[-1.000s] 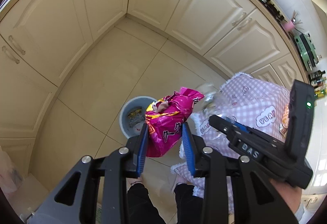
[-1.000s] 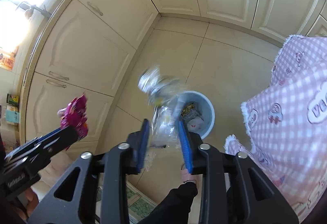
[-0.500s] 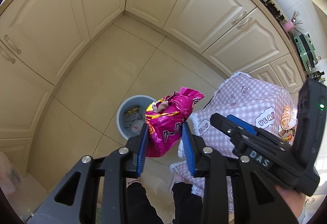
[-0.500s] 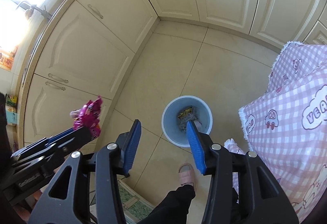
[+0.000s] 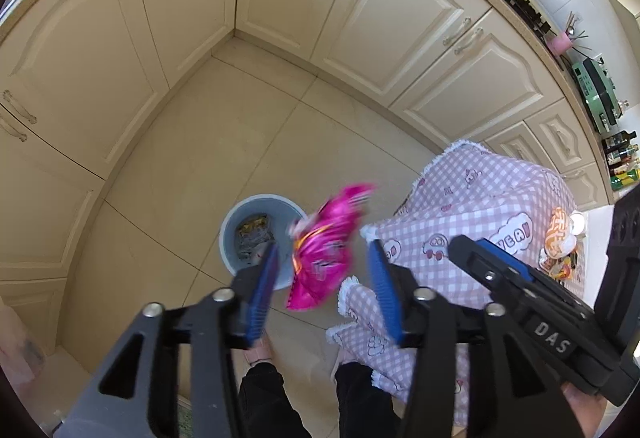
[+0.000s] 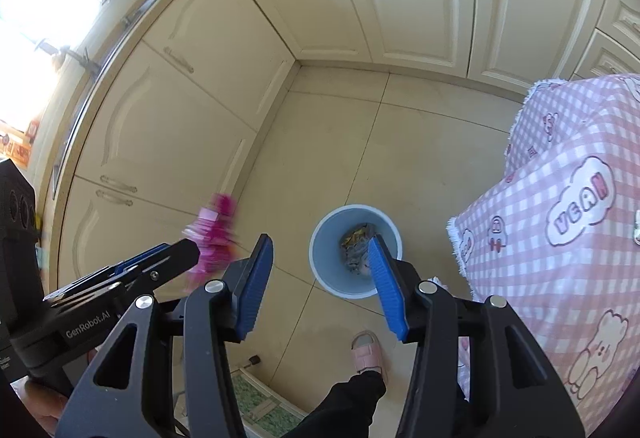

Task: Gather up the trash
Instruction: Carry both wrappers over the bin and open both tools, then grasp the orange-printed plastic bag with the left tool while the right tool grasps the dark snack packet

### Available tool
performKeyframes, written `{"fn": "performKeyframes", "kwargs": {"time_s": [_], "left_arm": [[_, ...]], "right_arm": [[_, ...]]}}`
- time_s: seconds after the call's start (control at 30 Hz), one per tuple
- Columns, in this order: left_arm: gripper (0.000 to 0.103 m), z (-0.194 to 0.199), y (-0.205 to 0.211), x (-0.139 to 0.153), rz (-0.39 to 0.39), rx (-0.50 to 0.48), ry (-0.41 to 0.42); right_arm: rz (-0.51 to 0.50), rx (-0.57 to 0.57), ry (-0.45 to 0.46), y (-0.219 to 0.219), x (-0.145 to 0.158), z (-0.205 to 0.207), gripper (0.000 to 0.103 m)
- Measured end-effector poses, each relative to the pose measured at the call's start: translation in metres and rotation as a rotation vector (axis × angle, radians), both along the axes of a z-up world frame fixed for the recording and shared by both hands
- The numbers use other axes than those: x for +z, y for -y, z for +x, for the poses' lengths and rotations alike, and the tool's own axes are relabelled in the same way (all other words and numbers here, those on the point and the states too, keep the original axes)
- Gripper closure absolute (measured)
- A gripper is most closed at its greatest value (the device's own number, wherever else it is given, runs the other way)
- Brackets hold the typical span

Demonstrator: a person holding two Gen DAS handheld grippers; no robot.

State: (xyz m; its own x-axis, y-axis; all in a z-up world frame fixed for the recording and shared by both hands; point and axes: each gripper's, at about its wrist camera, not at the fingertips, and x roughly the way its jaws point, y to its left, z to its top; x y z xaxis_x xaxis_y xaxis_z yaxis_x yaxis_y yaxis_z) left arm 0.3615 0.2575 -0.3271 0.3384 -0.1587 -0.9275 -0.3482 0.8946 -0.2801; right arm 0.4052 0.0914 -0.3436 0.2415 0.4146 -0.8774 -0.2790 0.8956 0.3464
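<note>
Left gripper [image 5: 324,278] stands open with the blurred pink snack bag [image 5: 322,252] loose between its jaws, right gripper [image 6: 320,274] open and empty; released off-centre of the grey bin [image 5: 240,214], the bag may catch the rim and land on the floor [image 5: 224,142].

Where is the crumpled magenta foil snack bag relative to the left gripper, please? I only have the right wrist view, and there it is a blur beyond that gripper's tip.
Observer: In the left wrist view the left gripper is open. The crumpled magenta foil snack bag shows blurred between its fingers and appears to touch neither.
Operator: Is it lined up with the bin?
Observer: Partly. In that view it overlaps the right rim of the round blue-grey plastic bin, not its middle.
Operator: Is there other trash to collect?
Observer: Yes, orange wrappers lie on the pink checked tablecloth, outside your view.
</note>
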Motion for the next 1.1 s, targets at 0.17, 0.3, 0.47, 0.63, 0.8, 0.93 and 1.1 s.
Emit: {"fn": "performKeyframes", "kwargs": {"time_s": [0.17, 0.3, 0.47, 0.63, 0.8, 0.93, 1.1], "left_arm": [[0.052, 0.005, 0.016, 0.006, 0.013, -0.008, 0.002], [0.052, 0.010, 0.036, 0.010, 0.009, -0.028, 0.003], [0.052, 0.019, 0.083, 0.019, 0.008, -0.091, 0.022], [0.052, 0.035, 0.157, 0.035, -0.001, -0.201, 0.056], [0.052, 0.055, 0.245, 0.045, -0.018, -0.320, 0.088], [0.052, 0.074, 0.309, 0.042, -0.018, -0.395, 0.089], [0.050, 0.098, 0.366, 0.033, -0.004, -0.444, 0.089]], "right_arm": [[0.010, -0.032, 0.005, 0.023, 0.004, -0.001, 0.055], [0.019, -0.060, 0.009, 0.047, 0.008, -0.004, 0.055], [0.035, -0.103, 0.023, 0.084, 0.016, -0.008, 0.055], [0.048, -0.179, 0.057, 0.146, 0.031, -0.011, 0.055], [0.037, -0.281, 0.087, 0.232, 0.044, -0.017, 0.055], [0.010, -0.365, 0.100, 0.298, 0.050, -0.022, 0.054], [-0.024, -0.465, 0.101, 0.367, 0.047, -0.022, 0.053]]}}
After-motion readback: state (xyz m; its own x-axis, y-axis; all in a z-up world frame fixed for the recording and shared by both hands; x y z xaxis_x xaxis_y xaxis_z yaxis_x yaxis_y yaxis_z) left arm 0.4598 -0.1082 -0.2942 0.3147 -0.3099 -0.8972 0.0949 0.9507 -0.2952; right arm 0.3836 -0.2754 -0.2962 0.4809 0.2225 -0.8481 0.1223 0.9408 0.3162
